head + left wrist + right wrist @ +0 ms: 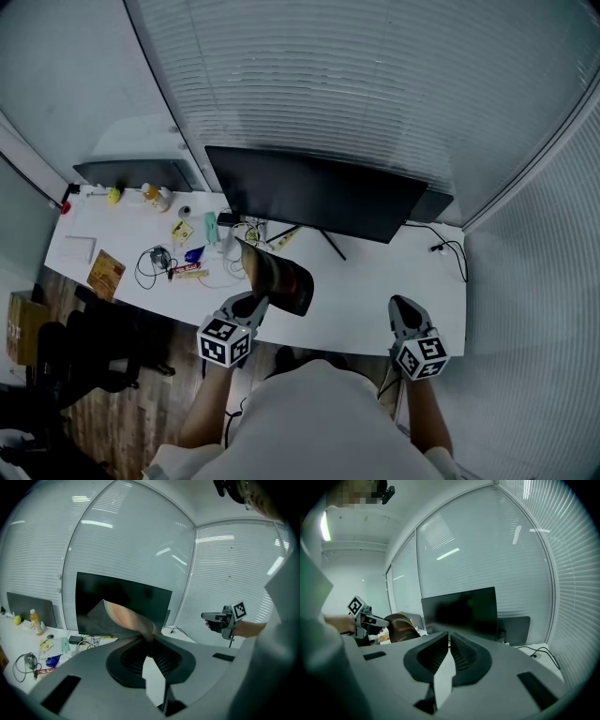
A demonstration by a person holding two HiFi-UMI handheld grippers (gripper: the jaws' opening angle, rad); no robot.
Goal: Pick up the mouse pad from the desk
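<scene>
The mouse pad point(278, 275) is off the desk point(366, 291); it is dark, with a reddish-brown underside, and hangs curled in front of the monitor. My left gripper point(251, 302) is shut on its near edge. In the left gripper view the mouse pad point(119, 616) bends up and to the left from the left gripper point(149, 637). My right gripper point(403, 307) hovers over the desk's right part, shut with nothing in it. The right gripper point(448, 634) points toward the monitor, and its view shows the left gripper point(370, 619) and the mouse pad point(399, 624) at the left.
A wide black monitor point(314, 195) stands at the back of the desk, with a second screen point(131, 172) at the far left. Bottles point(155, 196), cables point(155, 260), packets and a brown booklet point(105, 272) crowd the left part. A cable point(450, 248) lies at right. A chair point(103, 342) stands below left.
</scene>
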